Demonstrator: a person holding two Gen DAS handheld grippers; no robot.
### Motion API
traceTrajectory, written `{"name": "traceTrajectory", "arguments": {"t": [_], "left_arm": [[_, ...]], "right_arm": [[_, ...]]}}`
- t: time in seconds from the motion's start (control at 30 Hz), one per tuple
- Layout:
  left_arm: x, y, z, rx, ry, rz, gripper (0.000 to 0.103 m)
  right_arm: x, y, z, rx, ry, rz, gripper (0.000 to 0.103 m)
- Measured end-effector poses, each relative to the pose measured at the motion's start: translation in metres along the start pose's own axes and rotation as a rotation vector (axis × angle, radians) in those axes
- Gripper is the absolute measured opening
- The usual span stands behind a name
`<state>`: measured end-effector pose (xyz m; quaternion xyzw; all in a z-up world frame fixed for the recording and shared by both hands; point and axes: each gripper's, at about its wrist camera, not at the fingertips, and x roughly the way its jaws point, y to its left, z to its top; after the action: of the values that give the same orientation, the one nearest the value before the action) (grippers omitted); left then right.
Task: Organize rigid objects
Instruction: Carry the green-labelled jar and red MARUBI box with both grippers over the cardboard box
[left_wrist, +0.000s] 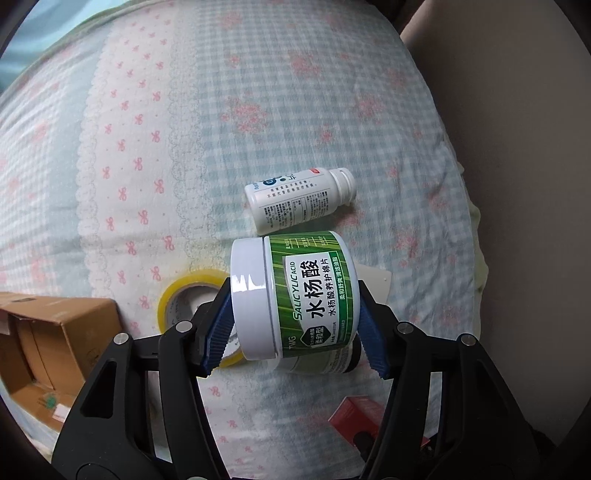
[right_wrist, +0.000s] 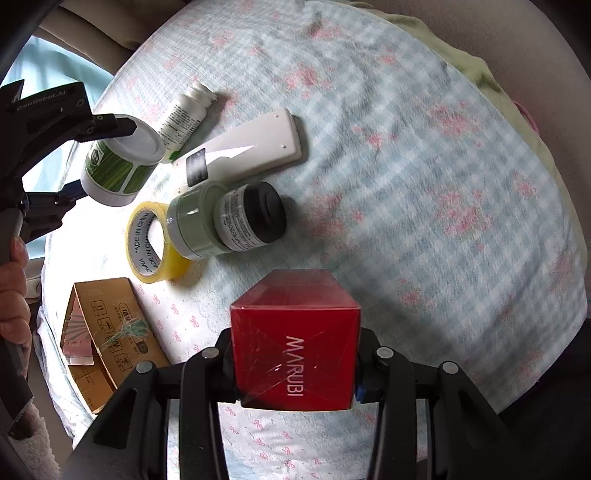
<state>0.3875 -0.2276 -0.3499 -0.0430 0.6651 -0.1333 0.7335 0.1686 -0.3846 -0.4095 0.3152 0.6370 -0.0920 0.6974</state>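
Note:
My left gripper (left_wrist: 295, 325) is shut on a green-labelled jar with a white lid (left_wrist: 295, 295) and holds it above the bed; it also shows in the right wrist view (right_wrist: 118, 162). My right gripper (right_wrist: 295, 369) is shut on a red MARUBI box (right_wrist: 295, 343), whose corner shows in the left wrist view (left_wrist: 354, 413). On the bedspread lie a white pill bottle (left_wrist: 299, 199), a yellow tape roll (right_wrist: 155, 243), a grey-green jar with a black base (right_wrist: 225, 221) and a white remote-like case (right_wrist: 243, 151).
An open cardboard box (right_wrist: 107, 328) sits at the left edge of the bed, also in the left wrist view (left_wrist: 48, 339). The patterned bedspread (right_wrist: 424, 177) stretches to the right. A green blanket (right_wrist: 480, 74) lies at the far right edge.

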Motion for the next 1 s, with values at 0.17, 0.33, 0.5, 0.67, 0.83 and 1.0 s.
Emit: {"name": "traceTrajectory", "arguments": {"t": [0.17, 0.33, 0.5, 0.67, 0.83, 1.0], "left_arm": [[-0.042, 0.022, -0.014, -0.038, -0.056, -0.019, 0.056], [-0.091, 0.067, -0.038, -0.094, -0.109, -0.040, 0.056], [-0.133, 0.125, -0.068, -0.134, -0.152, -0.030, 0.055], [-0.168, 0.190, -0.106, -0.160, -0.180, -0.022, 0.055], [-0.188, 0.263, -0.139, -0.193, -0.183, 0.005, 0.055], [-0.189, 0.331, -0.159, -0.225, -0.160, 0.030, 0.055]], "right_arm": [[-0.035, 0.011, 0.000, -0.064, -0.040, -0.001, 0.038], [-0.067, 0.043, -0.009, -0.147, -0.073, 0.005, 0.038], [-0.087, 0.097, -0.017, -0.255, -0.104, 0.034, 0.038], [-0.097, 0.169, -0.034, -0.391, -0.106, 0.078, 0.038], [-0.097, 0.237, -0.060, -0.476, -0.076, 0.099, 0.038], [-0.078, 0.299, -0.093, -0.536, -0.019, 0.102, 0.038]]}}
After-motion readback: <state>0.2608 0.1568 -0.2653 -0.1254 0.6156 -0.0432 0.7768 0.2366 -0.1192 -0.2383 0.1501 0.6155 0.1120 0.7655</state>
